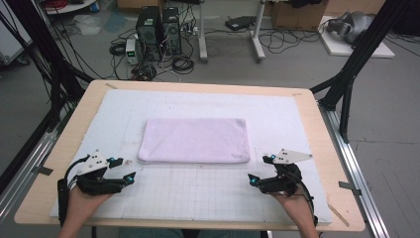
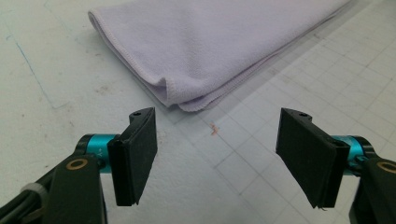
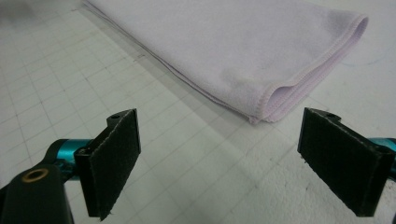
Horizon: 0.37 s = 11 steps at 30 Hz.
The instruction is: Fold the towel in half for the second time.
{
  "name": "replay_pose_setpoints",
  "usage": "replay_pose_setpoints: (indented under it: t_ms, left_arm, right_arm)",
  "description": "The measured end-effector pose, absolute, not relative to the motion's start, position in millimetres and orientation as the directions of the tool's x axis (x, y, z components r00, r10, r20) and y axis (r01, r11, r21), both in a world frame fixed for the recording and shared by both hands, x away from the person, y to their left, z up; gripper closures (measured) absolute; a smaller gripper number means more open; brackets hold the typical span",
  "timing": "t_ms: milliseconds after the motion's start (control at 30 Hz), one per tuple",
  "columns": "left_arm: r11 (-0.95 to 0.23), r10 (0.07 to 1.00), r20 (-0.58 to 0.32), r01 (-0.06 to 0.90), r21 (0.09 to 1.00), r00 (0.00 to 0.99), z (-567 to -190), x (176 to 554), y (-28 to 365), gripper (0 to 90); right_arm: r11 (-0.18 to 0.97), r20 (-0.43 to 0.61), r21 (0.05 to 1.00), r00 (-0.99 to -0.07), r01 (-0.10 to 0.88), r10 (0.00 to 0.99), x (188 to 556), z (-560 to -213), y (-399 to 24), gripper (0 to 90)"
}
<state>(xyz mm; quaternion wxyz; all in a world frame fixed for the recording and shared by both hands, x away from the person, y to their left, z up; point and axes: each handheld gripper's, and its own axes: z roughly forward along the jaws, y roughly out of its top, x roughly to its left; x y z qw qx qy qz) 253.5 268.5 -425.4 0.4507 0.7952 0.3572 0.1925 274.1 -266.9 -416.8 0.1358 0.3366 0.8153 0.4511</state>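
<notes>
Towel point(image 1: 194, 140), pale lilac, folded into a flat rectangle, lies on the white gridded mat point(image 1: 208, 191) at mid-table, long axis running left to right across the person's front. Nearest the person, both hands come in from the bottom edge, each just short of one near corner. Left gripper point(image 1: 126, 170) sits off the towel's near-left corner, jaws standing apart with nothing between them; in the left gripper view that corner point(image 2: 187, 100) lies just ahead and slightly left of centre, the layered hem facing the open jaws. Right gripper point(image 1: 261, 170) sits off the near-right corner, jaws likewise spread wide and empty; in the right gripper view the folded corner point(image 3: 275, 105) lies ahead and toward the right jaw. Neither tool touches cloth. The two stand about equally near, one per corner, symmetric about the towel's short axis. Judgement: the coming move looks like a paired pinch on the near corners, each gripper travelling forward and slightly inward. Beyond the towel, bare mat, then the wooden table's point(image 1: 198, 87) far edge.
</notes>
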Motion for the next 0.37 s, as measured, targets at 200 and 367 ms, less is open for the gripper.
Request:
replay_pose_setpoints:
  t_ms: [200, 367]
  left_arm:
    - [-0.334, 0.753, -0.010, 0.396, 0.856, 0.658, -425.2, 249.1, 273.0, 28.2]
    - [-0.335, 0.751, -0.009, 0.393, 0.856, 0.660, -425.5, 248.8, 270.9, 27.3]
  right_arm:
    - [0.361, 0.078, 0.829, -0.728, 0.426, 0.681, 266.5, -419.2, -271.7, 12.4]
    - [0.369, 0.072, 0.826, -0.729, 0.426, 0.680, 265.8, -420.0, -271.0, 12.4]
